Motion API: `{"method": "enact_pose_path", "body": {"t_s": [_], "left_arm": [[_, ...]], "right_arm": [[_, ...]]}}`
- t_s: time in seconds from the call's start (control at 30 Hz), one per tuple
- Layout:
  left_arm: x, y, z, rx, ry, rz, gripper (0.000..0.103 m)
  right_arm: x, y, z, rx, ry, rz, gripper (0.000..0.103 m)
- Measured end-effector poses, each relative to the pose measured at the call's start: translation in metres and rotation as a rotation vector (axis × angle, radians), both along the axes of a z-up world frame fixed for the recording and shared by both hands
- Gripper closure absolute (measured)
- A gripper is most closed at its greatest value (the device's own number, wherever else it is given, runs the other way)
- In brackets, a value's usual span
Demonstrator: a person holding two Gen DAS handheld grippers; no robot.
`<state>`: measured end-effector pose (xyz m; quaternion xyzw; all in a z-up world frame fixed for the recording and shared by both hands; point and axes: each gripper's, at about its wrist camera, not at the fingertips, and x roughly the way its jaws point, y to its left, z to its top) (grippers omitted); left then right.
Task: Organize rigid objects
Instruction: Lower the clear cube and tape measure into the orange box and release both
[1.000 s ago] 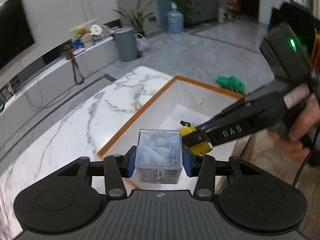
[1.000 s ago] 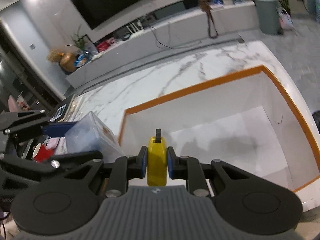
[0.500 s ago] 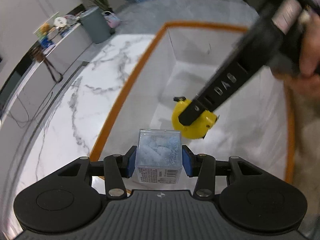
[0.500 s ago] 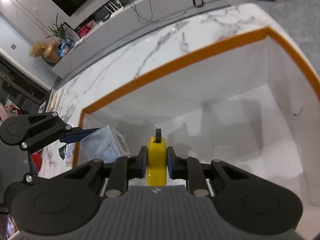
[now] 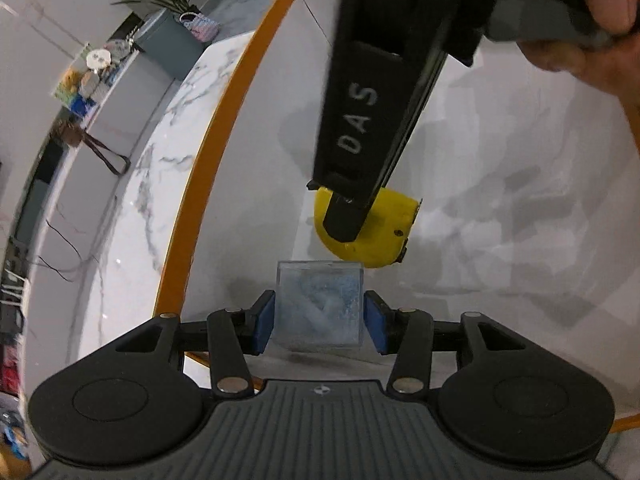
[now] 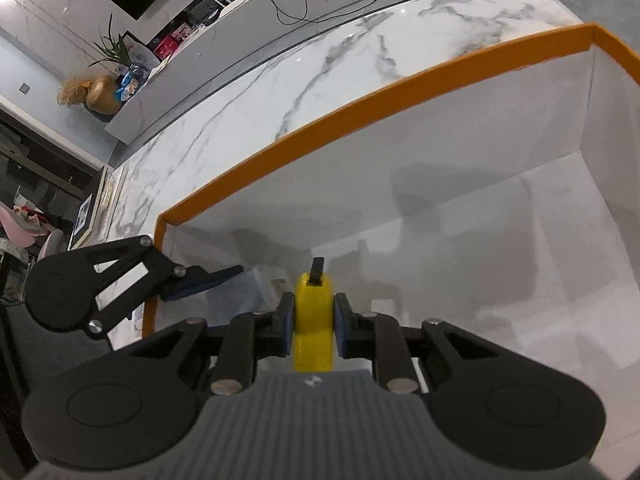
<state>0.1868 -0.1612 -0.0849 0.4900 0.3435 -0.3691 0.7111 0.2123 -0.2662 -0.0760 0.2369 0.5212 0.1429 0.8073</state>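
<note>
Left wrist view: clear plastic box [image 5: 320, 304] sits between the pads of the left tongs [image 5: 320, 320], low inside the white bin with the orange rim [image 5: 188, 200], near its left wall. Left tongs are opening; slim gaps show on both sides of the box, so the pads look just off it. Whether it already rests on the bin floor I can't tell.

Yellow tape measure [image 5: 368, 232] hangs just beyond the box, pinched edge-on by the right tongs [image 5: 348, 224], which are pressed tight on it. Right wrist view agrees: tape measure [image 6: 314, 320] clamped between both blue pads of the right tongs [image 6: 314, 320], bin floor below, left tongs [image 6: 200, 280] off to its left.

Bin stands on the marble worktop [image 6: 340, 80].

Risks, as I read it:
- box drops and tips if it isn't on the floor yet
- the two tongs are close; pulling the left one back could clip the box or the right finger
- tape measure let go edge-on could roll into the box
</note>
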Motion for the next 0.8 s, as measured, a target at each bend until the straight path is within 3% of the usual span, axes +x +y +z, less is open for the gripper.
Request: {"method": "enact_pose_path", "body": {"t_s": [0.2, 0.43, 0.8], "left_arm": [[-0.006, 0.003, 0.005, -0.009, -0.053, -0.001, 0.038], [-0.008, 0.028, 0.04, -0.198, 0.006, 0.066, 0.038], [-0.008, 0.049, 0.073, -0.346, -0.007, 0.178, 0.038]], "right_arm": [[0.001, 0.004, 0.002, -0.006, 0.001, 0.003, 0.084], [0.007, 0.008, 0.002, -0.046, 0.014, -0.011, 0.084], [0.013, 0.017, 0.0, -0.084, 0.006, -0.006, 0.084]]}}
